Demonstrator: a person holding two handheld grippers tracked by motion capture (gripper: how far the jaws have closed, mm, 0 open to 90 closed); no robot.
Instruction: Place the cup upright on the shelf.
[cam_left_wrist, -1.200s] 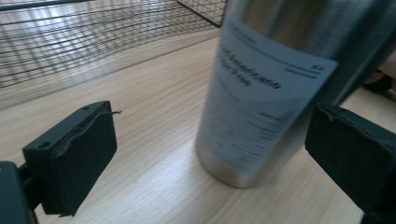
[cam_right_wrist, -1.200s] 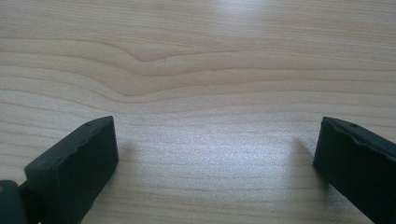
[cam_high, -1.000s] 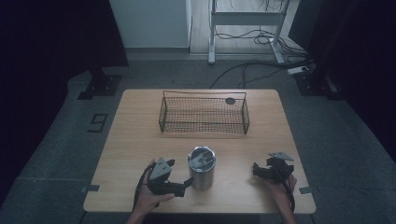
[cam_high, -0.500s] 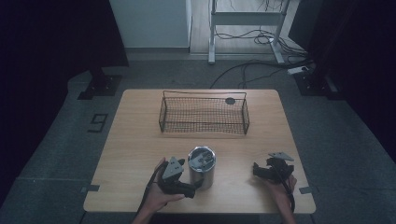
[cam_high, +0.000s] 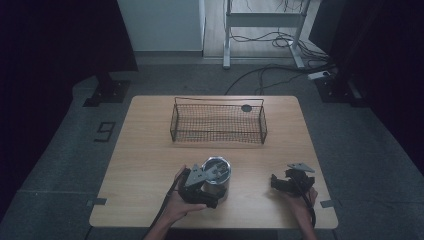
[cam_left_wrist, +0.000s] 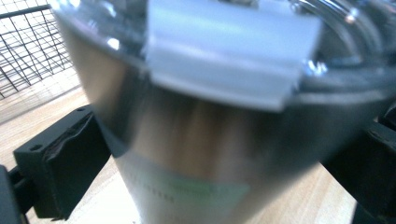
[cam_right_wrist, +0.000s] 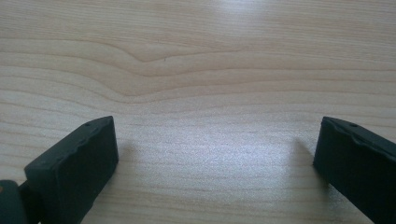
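High view is showing your tin (cam_high: 217, 176) standing upright on the table (cam_high: 150, 165), near the front edge and a little left of centre, with its clear lid on top catching the light. Your left gripper (cam_high: 207, 192) is sitting right against the tin's left and near side, and your left hand (cam_high: 181, 204) is coming up from the bottom edge behind it.

Left gripper view is putting the tin (cam_left_wrist: 201, 130) very close and blurred; its shiny metal wall is lying between your two black jaws, one at each side, with a pale label low on the wall and a white tab hanging over the rim. The jaws are standing wide around the tin, and you cannot tell from this whether their pads are pressing on the metal or just flanking it (the blur is hiding the contact).

Your right gripper (cam_high: 287, 182) is resting well apart from the tin, over at the table's front right, with your right hand (cam_high: 302, 200) behind it. Right gripper view is looking down on bare wood grain (cam_right_wrist: 201, 93), and its jaws are spread wide with nothing between them.

Farther back, a wire basket (cam_high: 218, 121) is sitting at the middle of the table's far half, and a small dark disc (cam_high: 246, 108) is lying by its far right corner.
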